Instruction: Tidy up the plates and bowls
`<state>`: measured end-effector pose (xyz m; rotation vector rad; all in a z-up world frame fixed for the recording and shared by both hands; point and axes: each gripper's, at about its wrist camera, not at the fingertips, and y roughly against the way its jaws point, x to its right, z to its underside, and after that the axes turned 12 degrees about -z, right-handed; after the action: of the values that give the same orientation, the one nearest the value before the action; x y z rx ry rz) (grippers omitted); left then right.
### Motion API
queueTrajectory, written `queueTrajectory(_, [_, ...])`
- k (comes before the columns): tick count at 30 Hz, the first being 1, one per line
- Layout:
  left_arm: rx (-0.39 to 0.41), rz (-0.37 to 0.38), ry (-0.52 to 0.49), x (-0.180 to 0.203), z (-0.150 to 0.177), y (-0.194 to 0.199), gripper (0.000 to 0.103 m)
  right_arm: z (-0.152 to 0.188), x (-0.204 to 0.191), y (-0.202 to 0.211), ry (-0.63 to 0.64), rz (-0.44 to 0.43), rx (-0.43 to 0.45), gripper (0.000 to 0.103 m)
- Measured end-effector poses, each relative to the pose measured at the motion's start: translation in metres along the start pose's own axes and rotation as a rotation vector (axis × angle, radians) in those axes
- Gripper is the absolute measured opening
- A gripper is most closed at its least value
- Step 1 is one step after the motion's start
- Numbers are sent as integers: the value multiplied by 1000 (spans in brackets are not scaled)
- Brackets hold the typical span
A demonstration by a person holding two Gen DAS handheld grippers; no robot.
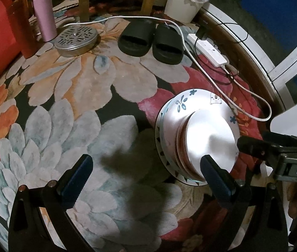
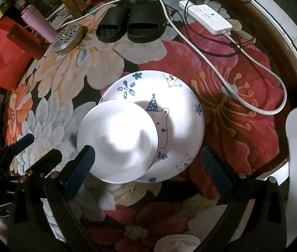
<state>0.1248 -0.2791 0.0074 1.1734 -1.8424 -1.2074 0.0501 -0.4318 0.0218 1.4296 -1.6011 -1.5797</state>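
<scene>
Plates sit stacked on a flowered rug (image 2: 232, 109), with a small plain white plate (image 2: 117, 140) uppermost, lying off-centre toward the left of a larger bear-and-flower plate (image 2: 175, 113) beneath it. From the left wrist view the stack (image 1: 198, 134) shows several rims, some brownish, resting on a wide bottom plate with dark rim marks. The right gripper (image 2: 148, 168) stands wide, holding nothing: its left finger (image 2: 79, 168) overlaps the near-left rim of the white plate, while the other finger is off to the right of the stack over red rug; whether the finger touches the rim I cannot tell. The left gripper (image 1: 146, 178) is also wide and empty, hanging over bare rug to the left of the stack, its right finger (image 1: 217, 180) just in front of the stack's near edge. Farther back lie black slippers (image 2: 131, 25), a perforated metal lid (image 2: 66, 40), a pink tumbler (image 2: 39, 25), a white power strip (image 2: 207, 21) and a white cable (image 2: 253, 88) looping past the plates on the right.
</scene>
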Motion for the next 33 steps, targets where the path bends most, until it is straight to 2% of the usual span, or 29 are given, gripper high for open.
queueTrajectory(9, [30, -7, 6, -4, 3, 8, 102, 0, -11, 0, 34, -8, 15, 101])
queueTrajectory(25, [12, -10, 48, -19, 10, 10, 102, 1, -23, 5, 67, -14, 52, 100])
queueTrajectory(28, [23, -40, 33, -18, 12, 13, 102, 3, -28, 7, 85, 72, 63, 100])
queueTrajectory(33, [24, -72, 14, -17, 14, 18, 102, 4, -31, 8, 97, 9, 61, 100])
